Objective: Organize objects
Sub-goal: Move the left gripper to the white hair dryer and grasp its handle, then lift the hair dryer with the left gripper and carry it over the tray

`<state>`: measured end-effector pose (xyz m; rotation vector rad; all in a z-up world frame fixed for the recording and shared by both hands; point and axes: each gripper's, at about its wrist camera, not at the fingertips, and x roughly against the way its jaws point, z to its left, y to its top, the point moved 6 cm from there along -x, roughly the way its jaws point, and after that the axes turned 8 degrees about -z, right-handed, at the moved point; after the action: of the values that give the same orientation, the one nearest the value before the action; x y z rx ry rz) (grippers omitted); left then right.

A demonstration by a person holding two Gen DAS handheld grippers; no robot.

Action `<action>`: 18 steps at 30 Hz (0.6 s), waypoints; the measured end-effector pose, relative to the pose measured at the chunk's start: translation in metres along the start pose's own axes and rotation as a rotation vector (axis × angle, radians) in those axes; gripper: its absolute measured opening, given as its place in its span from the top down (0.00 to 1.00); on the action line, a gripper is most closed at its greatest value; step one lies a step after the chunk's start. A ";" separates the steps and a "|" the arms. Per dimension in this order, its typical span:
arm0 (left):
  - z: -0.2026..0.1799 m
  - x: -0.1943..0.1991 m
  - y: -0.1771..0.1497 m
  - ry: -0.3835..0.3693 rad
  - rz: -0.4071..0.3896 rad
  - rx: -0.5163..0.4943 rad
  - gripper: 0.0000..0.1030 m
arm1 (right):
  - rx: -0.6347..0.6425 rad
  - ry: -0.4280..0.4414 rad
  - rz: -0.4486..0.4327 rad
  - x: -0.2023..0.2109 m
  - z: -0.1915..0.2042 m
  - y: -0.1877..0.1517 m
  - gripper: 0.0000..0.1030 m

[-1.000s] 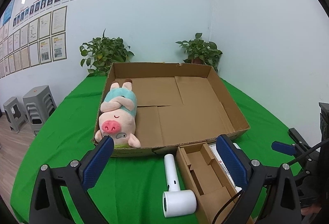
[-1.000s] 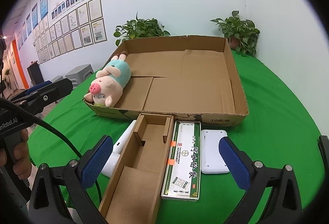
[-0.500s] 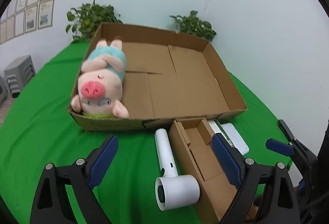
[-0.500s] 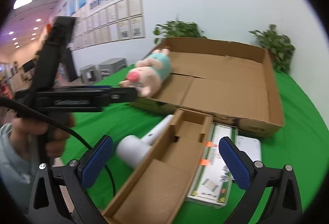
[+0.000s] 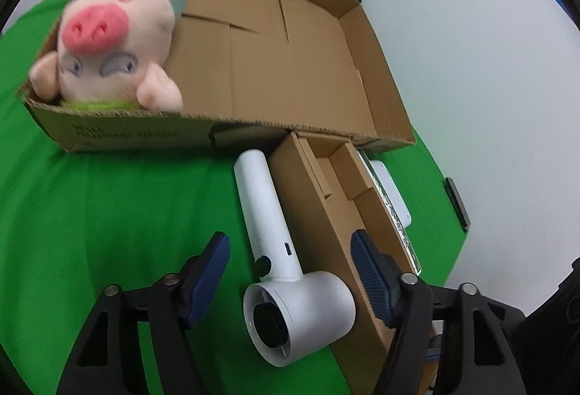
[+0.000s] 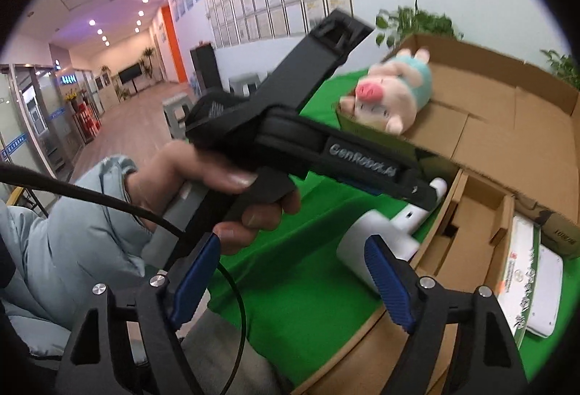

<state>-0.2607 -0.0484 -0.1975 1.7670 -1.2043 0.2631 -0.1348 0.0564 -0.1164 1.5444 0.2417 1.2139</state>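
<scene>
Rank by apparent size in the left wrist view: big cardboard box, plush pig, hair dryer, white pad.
1. big cardboard box
2. plush pig and hair dryer: look alike in extent, and the dryer is nearer, so unranked
3. white pad, mostly hidden

A plush pink pig toy (image 5: pixel 119 29) lies in the left near corner of the wide shallow cardboard tray (image 5: pixel 297 69). Before the tray, left to right, lie a white hair dryer (image 5: pixel 275 242), a narrow partitioned cardboard box (image 5: pixel 337 206), a printed flat carton (image 6: pixel 514 271) and a white flat case (image 6: pixel 547 286).
</scene>
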 end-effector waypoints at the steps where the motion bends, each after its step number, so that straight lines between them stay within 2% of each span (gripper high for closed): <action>1: 0.002 -0.004 -0.002 -0.001 0.017 0.002 0.45 | -0.005 -0.025 0.039 -0.006 -0.002 -0.005 0.21; 3: 0.005 -0.013 -0.008 0.002 0.050 0.010 0.50 | -0.025 -0.071 0.096 -0.014 -0.010 -0.013 0.21; 4: 0.006 -0.017 -0.011 0.004 0.067 0.011 0.56 | -0.031 -0.085 0.102 -0.014 -0.013 -0.015 0.24; 5: 0.006 -0.020 -0.014 0.009 0.079 0.010 0.58 | -0.034 -0.090 0.106 -0.013 -0.013 -0.016 0.26; 8: 0.007 -0.022 -0.018 0.009 0.072 0.018 0.71 | -0.029 -0.114 0.123 -0.014 -0.011 -0.017 0.27; 13: 0.009 -0.010 -0.027 0.040 0.050 0.018 0.74 | -0.002 -0.150 0.135 -0.017 -0.005 -0.020 0.25; 18: 0.020 0.019 -0.039 0.121 -0.003 0.063 0.75 | -0.024 -0.132 0.151 -0.026 -0.006 -0.019 0.23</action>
<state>-0.2259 -0.0735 -0.2193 1.7804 -1.1171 0.4047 -0.1431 0.0492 -0.1468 1.6380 0.0241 1.2210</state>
